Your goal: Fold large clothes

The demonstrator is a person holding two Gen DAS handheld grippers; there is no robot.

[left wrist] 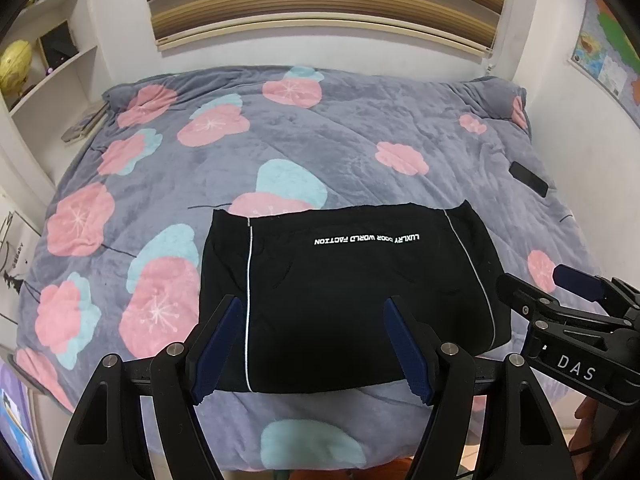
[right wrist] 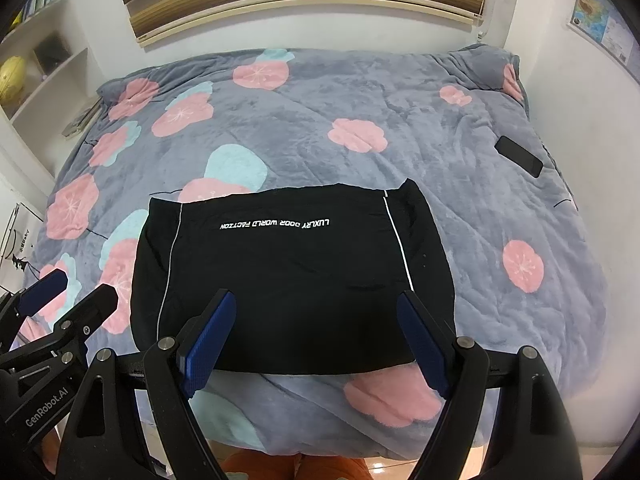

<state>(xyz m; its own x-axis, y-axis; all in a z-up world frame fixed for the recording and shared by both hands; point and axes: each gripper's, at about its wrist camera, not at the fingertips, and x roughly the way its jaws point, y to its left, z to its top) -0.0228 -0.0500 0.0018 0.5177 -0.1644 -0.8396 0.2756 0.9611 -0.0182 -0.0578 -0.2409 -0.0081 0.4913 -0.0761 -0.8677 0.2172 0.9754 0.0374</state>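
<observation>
A black garment (left wrist: 344, 300) with white piping and white lettering lies folded into a flat rectangle on the bed, near its front edge; it also shows in the right wrist view (right wrist: 288, 280). My left gripper (left wrist: 312, 308) is open and empty, held above the garment's near edge. My right gripper (right wrist: 316, 304) is open and empty too, above the same edge. The right gripper appears at the right of the left wrist view (left wrist: 560, 288), and the left gripper at the left of the right wrist view (right wrist: 68, 292).
The bed carries a grey blanket with pink and teal flowers (left wrist: 320, 140). A black phone (left wrist: 529, 179) lies near its right edge, also seen in the right wrist view (right wrist: 519, 156). White shelves (left wrist: 52, 72) stand at the left, a blind (left wrist: 320, 0) behind.
</observation>
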